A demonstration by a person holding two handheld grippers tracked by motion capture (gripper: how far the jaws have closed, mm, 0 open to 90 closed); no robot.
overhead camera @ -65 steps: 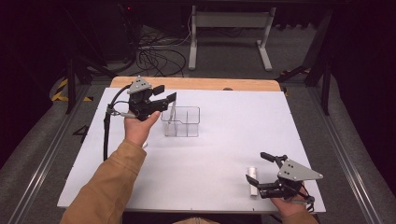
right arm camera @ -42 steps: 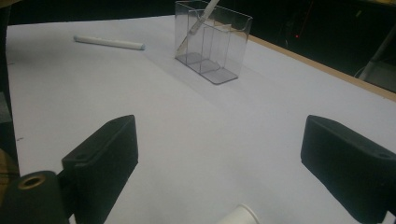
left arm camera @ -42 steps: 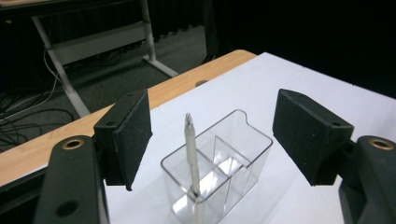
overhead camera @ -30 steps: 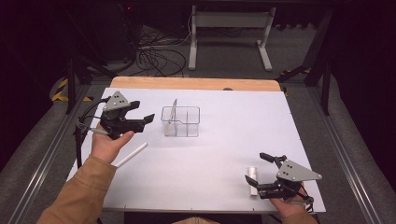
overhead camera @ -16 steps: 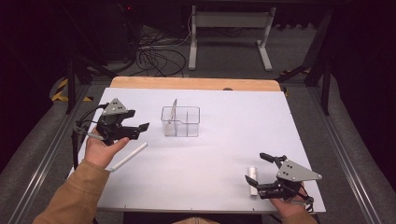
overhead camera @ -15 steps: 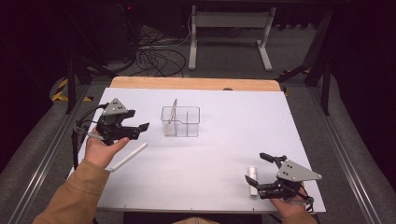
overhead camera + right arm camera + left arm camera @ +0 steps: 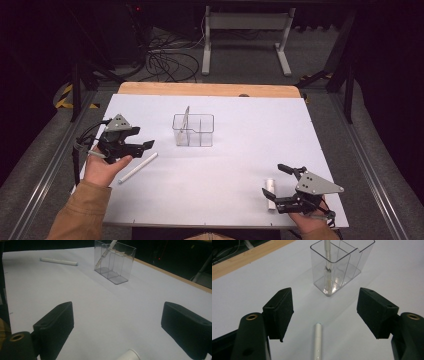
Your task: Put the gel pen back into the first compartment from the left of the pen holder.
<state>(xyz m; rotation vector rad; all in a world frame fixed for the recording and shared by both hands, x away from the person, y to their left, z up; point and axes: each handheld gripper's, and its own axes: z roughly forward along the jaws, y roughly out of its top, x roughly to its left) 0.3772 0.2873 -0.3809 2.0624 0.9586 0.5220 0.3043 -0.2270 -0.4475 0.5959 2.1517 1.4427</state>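
Note:
A clear plastic organizer (image 7: 193, 130) with compartments stands mid-table, a slim pen (image 7: 186, 117) leaning in its left compartment. A white pen (image 7: 137, 168) lies flat to its left. My left gripper (image 7: 142, 141) hovers open just above that pen's far end. In the left gripper view the white pen (image 7: 318, 340) lies between and below the wide-apart jaws, with the organizer (image 7: 342, 262) beyond. My right gripper (image 7: 274, 180) is open at the near right, around a short white tube (image 7: 270, 192). The tube's end (image 7: 128, 355) shows low between the jaws in the right gripper view.
White sheeting covers the table (image 7: 250, 145), with a wooden strip (image 7: 205, 89) along its far edge. Cables (image 7: 170, 60) and a metal stand (image 7: 245, 30) lie on the floor beyond. A tan sleeve (image 7: 80, 210) enters at the near left.
My left gripper has drawn back from the organizer, leftward and toward the near side, and now hovers over the white pen. The right gripper has not moved.

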